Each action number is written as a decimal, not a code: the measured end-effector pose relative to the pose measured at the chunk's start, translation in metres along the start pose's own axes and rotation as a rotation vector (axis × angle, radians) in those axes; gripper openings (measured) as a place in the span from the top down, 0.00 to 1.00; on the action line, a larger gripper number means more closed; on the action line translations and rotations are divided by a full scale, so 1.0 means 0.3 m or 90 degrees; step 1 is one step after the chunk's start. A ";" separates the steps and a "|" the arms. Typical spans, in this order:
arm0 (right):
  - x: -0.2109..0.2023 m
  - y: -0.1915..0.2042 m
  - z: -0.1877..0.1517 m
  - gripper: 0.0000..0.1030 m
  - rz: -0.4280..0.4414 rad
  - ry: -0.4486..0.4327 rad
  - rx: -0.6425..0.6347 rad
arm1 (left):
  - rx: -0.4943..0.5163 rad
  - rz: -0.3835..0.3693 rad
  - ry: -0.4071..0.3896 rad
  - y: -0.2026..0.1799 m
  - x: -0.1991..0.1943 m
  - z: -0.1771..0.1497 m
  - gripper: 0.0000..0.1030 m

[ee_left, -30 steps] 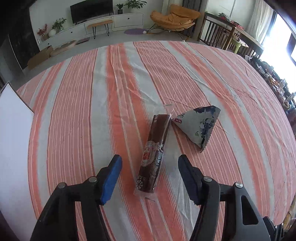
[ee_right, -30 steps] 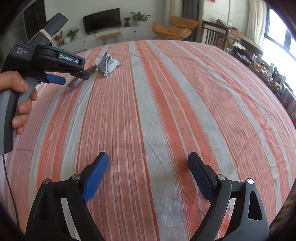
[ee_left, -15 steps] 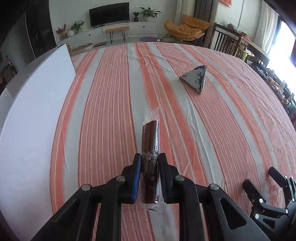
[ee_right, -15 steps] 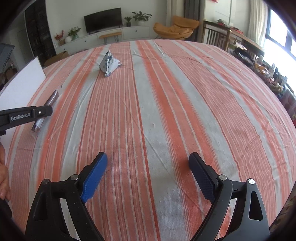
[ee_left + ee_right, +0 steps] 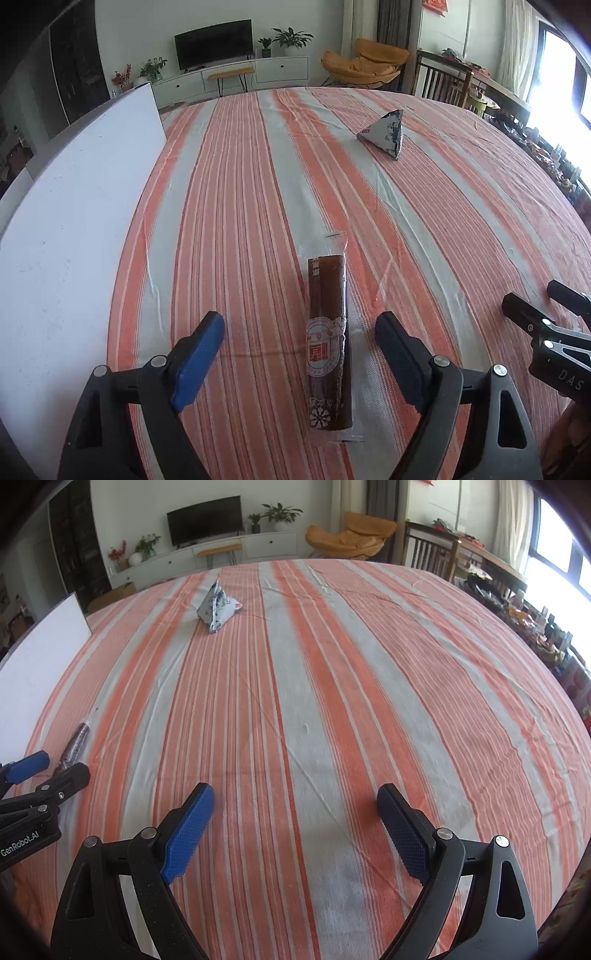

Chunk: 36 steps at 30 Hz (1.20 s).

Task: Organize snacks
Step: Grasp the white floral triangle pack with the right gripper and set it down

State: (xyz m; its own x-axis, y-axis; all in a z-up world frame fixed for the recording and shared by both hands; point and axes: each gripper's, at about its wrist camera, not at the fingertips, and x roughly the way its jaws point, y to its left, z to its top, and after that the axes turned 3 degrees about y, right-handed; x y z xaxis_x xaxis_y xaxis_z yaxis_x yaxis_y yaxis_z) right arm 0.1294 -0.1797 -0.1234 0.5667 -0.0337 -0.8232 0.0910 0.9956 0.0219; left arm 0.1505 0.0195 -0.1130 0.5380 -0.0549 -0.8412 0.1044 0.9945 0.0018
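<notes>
Left claw point(image 5: 299, 341) stands wide open, its jaws having just been opening, with the brown bar point(image 5: 328, 339) lying flat on the cloth between them and neither pad touching it. Right claw point(image 5: 295, 829) is open too and empty, hovering over bare striped cloth point(image 5: 332, 686) near the table's near edge.

The bar lies lengthwise along the stripes, close to the near edge and just beside the white board point(image 5: 70, 229) that runs along the table's left side. The pouch point(image 5: 386, 134), a small blue-and-white pyramid, sits well apart from it, toward the far edge and to the right in the left view; in the right view it shows far off, up and to the left.

By the look of it, the bar has been set down in its place by the board, so that step seems finished. The pouch remains, still out on its own. The next move likely calls for one claw to travel across to it, come down over its peak or a seam with jaws spread, and close gently, since the soft pack may crumple or slip.
</notes>
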 end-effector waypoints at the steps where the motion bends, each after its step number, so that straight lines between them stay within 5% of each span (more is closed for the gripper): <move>1: 0.000 0.000 0.000 0.11 0.000 0.000 0.000 | -0.001 0.001 -0.001 0.003 0.003 0.001 0.16; 9: 0.000 0.000 0.000 0.11 0.000 0.000 0.000 | -0.015 0.012 0.000 0.019 0.028 0.008 0.00; 30: -0.007 0.005 -0.009 0.10 -0.006 -0.002 -0.001 | -0.015 0.011 0.000 0.020 0.028 0.008 0.00; 36: 0.000 0.003 0.095 0.12 0.056 -0.011 -0.036 | -0.015 0.011 0.000 0.020 0.029 0.008 0.00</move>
State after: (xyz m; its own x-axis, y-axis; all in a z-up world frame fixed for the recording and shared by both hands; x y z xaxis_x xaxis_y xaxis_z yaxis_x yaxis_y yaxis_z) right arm 0.1527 -0.1814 -0.1074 0.5842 0.0530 -0.8099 -0.0063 0.9981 0.0609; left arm 0.1578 0.0247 -0.1189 0.5401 -0.0373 -0.8408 0.0750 0.9972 0.0039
